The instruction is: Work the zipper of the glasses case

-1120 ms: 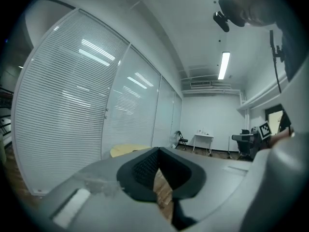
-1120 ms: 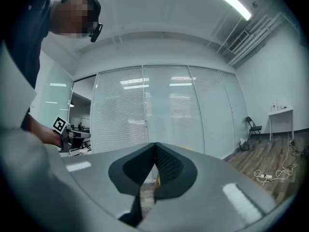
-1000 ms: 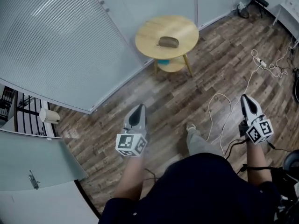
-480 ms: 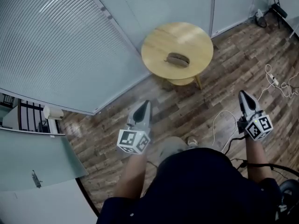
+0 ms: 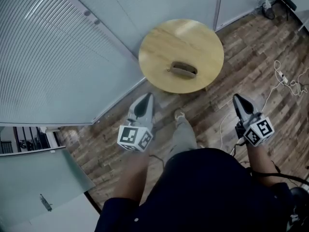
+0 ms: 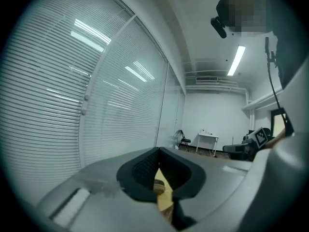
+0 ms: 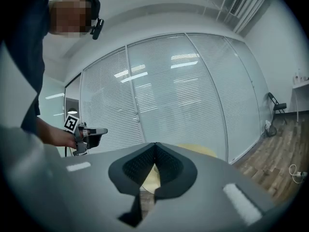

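Round table [image 5: 159, 47], glasses case [image 5: 183, 69] beyond fingers [image 5: 143, 108]

Premises: an office interior. Curved glass partition walls with grey horizontal blinds [image 5: 58, 57] run ahead and to the left of the left gripper [image 5: 146, 99]. Grey-brown wood-plank flooring [image 5: 106, 139] lies beneath both grippers. A round pale wooden side table [image 5: 159, 47] stands ahead, between the left gripper and the right gripper [image 5: 238, 100]. Loose white cables [image 5: 282, 77] trail right of the right gripper. Far ahead of the left gripper: a long ceiling strip light [image 6: 236, 60], a black folding chair [image 6: 184, 140], a small white desk [image 6: 207, 139].
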Motion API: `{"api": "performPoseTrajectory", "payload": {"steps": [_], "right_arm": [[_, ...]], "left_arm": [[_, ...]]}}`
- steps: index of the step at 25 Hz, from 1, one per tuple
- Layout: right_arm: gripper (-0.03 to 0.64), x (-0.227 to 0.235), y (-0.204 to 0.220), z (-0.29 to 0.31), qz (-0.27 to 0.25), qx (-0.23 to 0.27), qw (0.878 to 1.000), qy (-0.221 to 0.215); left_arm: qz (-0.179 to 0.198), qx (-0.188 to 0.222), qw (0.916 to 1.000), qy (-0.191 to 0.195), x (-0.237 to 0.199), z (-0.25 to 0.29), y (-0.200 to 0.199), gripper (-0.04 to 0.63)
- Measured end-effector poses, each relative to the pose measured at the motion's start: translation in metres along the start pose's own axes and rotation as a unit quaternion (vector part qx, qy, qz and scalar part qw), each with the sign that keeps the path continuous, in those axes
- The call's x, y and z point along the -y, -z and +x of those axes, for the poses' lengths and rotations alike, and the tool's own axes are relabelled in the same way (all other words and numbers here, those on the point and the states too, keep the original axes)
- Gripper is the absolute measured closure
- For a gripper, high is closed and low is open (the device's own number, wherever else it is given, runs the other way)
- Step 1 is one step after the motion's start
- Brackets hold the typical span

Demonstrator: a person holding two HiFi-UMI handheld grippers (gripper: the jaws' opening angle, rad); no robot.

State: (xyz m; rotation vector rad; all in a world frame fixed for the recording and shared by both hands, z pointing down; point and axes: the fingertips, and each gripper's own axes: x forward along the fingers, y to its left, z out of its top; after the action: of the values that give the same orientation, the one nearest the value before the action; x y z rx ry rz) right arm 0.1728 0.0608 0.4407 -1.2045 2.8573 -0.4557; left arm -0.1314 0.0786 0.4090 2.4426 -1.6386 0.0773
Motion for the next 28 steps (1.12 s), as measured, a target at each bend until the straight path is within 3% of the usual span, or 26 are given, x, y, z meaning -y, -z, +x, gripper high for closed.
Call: {"api": "performPoseTrajectory", "payload": {"steps": [6,13,18,23,24,26,28], "right_arm": [[0.611,0.004,0.035,0.085,0.0,-0.05,0.999,-0.012],[0.611,0.027,0.038,0.17,0.023,-0.074,0.997,0.003],[0.611,0.06,0.044,0.199,-0.004,-0.094,0.995,0.017],[0.607,0.083,0.067,0.22,-0.013,-0.107,0.994,0.004],[0.574,0.086,0.08,0.228,-0.013,-0.121,0.992,-0.009],[0.411,0.087,0.108,0.241,-0.005,-0.159,0.986,-0.042],[0.338,0.087,0.128,0.25,-0.001,-0.188,0.98,-0.066]], "left_arm": [[0.044,-0.014,0.9941,0.098,-0.026,0.094,-0.001,0.594],[0.033,-0.045,0.9866,0.153,-0.064,0.158,0.011,0.594],[0.004,-0.069,0.9875,0.142,-0.093,0.194,0.032,0.594],[0.026,-0.082,0.9861,0.142,-0.093,0.222,0.043,0.594],[0.032,-0.081,0.9871,0.134,-0.099,0.23,0.044,0.594],[0.039,-0.08,0.9892,0.116,-0.113,0.241,0.042,0.594],[0.032,-0.085,0.991,0.098,-0.123,0.244,0.038,0.594]]}}
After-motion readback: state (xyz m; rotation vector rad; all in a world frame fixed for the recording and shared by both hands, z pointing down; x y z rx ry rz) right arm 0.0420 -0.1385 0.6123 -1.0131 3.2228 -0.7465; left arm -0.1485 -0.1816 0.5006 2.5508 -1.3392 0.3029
